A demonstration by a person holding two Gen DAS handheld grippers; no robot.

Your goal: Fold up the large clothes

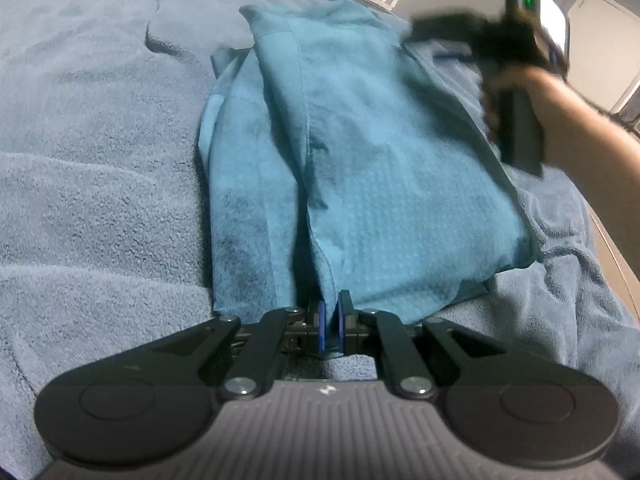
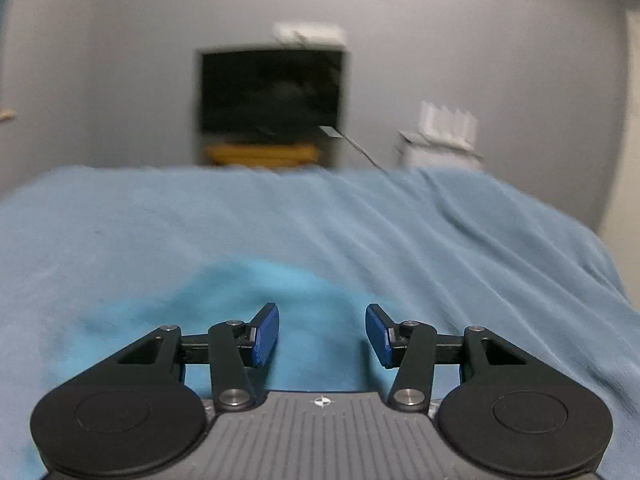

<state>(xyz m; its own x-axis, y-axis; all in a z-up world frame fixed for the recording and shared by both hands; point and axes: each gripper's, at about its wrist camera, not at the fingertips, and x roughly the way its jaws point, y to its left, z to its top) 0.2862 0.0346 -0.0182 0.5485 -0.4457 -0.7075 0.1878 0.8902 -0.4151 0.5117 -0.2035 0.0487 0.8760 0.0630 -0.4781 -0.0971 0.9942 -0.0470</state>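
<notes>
A teal garment (image 1: pixel 360 168) lies folded lengthwise on a blue-grey fleece blanket (image 1: pixel 100 160). My left gripper (image 1: pixel 331 320) is shut on the garment's near edge, with cloth pinched between the blue pads. My right gripper (image 2: pixel 322 334) is open and empty, held above the garment's far end (image 2: pixel 256 304); the view is blurred. In the left wrist view the right gripper's body (image 1: pixel 516 92) shows at the upper right, held by a hand above the garment's right side.
The blanket (image 2: pixel 440 232) covers the whole bed surface. Beyond the bed stand a dark screen (image 2: pixel 272 96) on a wooden stand and a white router (image 2: pixel 444 128) against a grey wall. The bed's right edge (image 1: pixel 616 248) drops off.
</notes>
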